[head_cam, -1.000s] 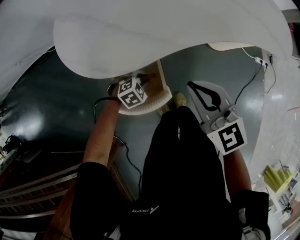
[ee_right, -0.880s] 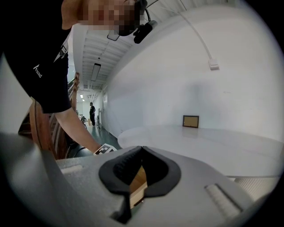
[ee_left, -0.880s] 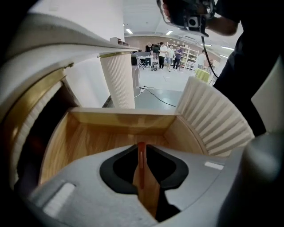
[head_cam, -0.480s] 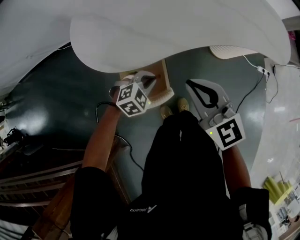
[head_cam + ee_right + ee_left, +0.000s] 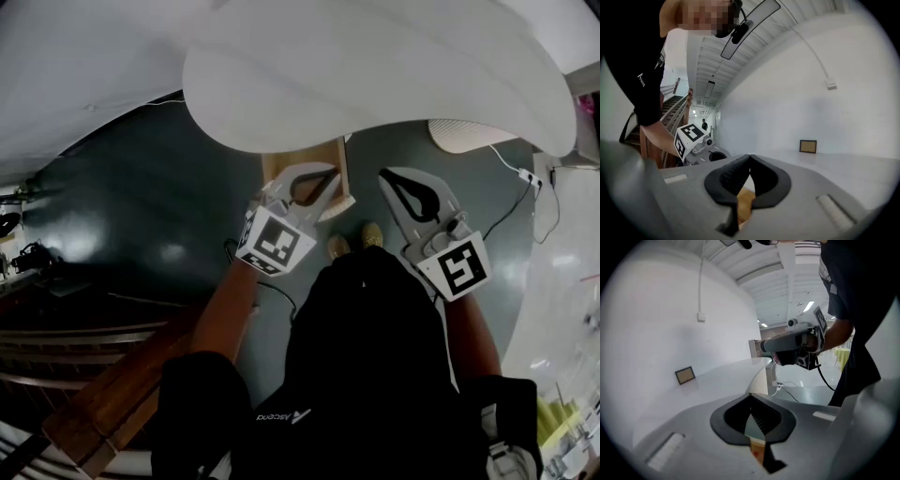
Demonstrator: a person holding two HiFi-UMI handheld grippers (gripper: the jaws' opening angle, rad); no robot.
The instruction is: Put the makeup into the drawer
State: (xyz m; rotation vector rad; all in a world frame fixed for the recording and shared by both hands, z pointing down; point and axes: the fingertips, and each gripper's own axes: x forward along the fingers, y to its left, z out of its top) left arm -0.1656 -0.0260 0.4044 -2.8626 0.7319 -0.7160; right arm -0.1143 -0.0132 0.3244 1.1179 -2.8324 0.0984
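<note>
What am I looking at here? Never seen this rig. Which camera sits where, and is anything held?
There is no robot. A person holds a hand-held gripper in each hand. The head view looks steeply down from the person's head and shows the left gripper and right gripper over a dark floor, beside a white curved counter. The other two pictures come from cameras riding on each gripper, looking along its fingers. On the counter only a small brown frame shows. The left fingers have just been closing and now meet with nothing between them. The right fingers are together too, empty. No makeup is in view.
</note>
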